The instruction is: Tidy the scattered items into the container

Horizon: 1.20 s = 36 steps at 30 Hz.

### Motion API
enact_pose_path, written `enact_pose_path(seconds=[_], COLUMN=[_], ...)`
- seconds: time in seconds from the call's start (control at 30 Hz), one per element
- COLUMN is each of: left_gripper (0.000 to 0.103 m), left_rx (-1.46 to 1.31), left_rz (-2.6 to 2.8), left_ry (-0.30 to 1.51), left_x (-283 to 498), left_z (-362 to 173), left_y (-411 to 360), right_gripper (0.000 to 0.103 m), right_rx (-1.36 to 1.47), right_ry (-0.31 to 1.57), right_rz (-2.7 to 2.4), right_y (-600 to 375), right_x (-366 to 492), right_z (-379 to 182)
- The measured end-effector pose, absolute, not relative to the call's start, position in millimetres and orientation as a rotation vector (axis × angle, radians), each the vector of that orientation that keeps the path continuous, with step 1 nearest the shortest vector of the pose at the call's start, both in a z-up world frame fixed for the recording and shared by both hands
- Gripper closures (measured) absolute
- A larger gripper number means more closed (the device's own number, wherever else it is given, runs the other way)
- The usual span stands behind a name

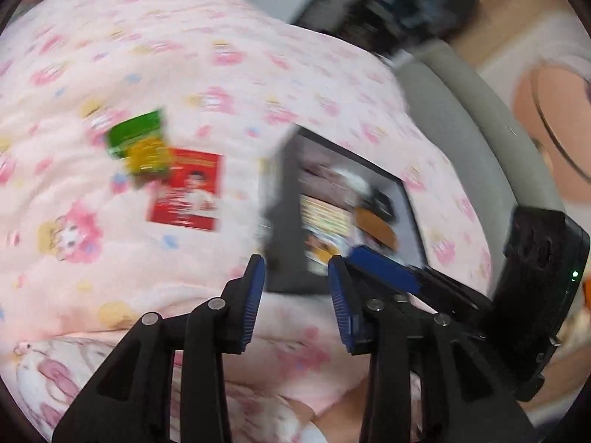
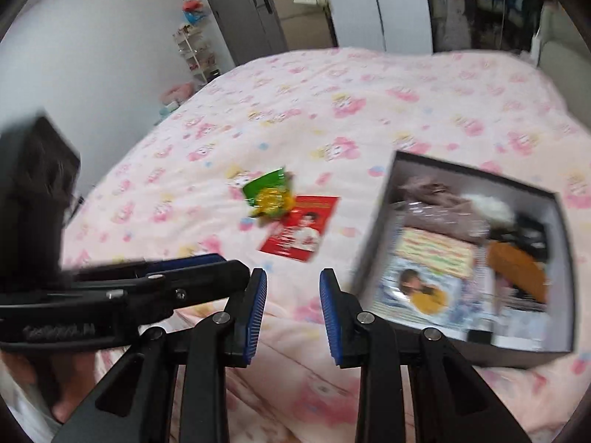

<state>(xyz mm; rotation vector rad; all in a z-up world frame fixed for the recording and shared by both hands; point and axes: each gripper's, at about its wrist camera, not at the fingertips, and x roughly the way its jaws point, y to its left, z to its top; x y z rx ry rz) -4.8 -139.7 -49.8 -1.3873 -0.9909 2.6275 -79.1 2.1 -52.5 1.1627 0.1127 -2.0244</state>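
Observation:
A green and yellow snack packet (image 1: 138, 144) (image 2: 270, 195) lies on the pink bedspread, partly over a red card with a picture (image 1: 186, 190) (image 2: 301, 228). A dark open box (image 1: 275, 221) (image 2: 554, 258) to their right holds booklets, cloth and small items. My left gripper (image 1: 295, 295) is open and empty, above the bed near the box's front corner. My right gripper (image 2: 293, 304) is open and empty, between the card and the box. The other gripper shows in each view, at the right in the left wrist view (image 1: 384, 267) and at the left in the right wrist view (image 2: 184, 262).
The pink patterned bedspread (image 2: 369, 110) covers the whole bed. A grey headboard (image 1: 461, 118) runs along the right side in the left wrist view. A white wall, a small shelf (image 2: 195, 51) and dark wardrobes (image 2: 243, 11) stand beyond the bed's far edge.

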Motion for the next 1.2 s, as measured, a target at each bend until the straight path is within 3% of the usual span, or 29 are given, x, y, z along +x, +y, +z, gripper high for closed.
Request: enact_pose_path(seconds=[0.23,0.47,0.53,0.67,0.77,0.87,0.97,1.2], left_gripper=[0.067,0.067,0.067,0.067,0.067,0.067,0.079,0.079], left_rx=[-1.600,-1.800,-1.833,-1.833,-1.811,-1.810,-1.837,-1.594], left_rz=[2.594,2.518,2.532,2.357,2.338,2.298,2.369,2.310], left_ry=[-1.315,-1.345,-1.352,-1.540,-1.554,-1.534,-1.457,-1.409], left_x=[-48.8,-92.2,-91.0,-91.6,-95.9,-99.1,-95.1,-49.1], left_z=[-113.9,-168.3,-184.9,-215.3,-219.8,-223.2,-215.3,-173.5], left_y=[-217.2,-243.8,-250.5,-262.8,-262.5,-256.7,-255.6,-213.8], right_gripper=[0.077,0.077,0.073,0.065,0.063,0.064,0.073,0.078], right_rx=[1.323,1.535,1.572,1.591,1.631,1.625,1.495,1.351], right_ry=[0.109,0.138,0.167,0.250,0.249,0.188,0.224,0.164], right_rz=[-1.962,-1.996,-2.010,-2.015,-1.996,-1.962,-1.979,-1.933], right_y=[-64.5,-96.6,-101.4,-114.2,-118.1,-115.1,-110.0,-61.1], right_x=[-114.1,-155.5,-159.7,-161.4,-168.1,-169.0,-156.9,-118.0], right_z=[-97.9,-158.8,-174.5,-192.7,-208.2,-210.1,-191.6,-134.6])
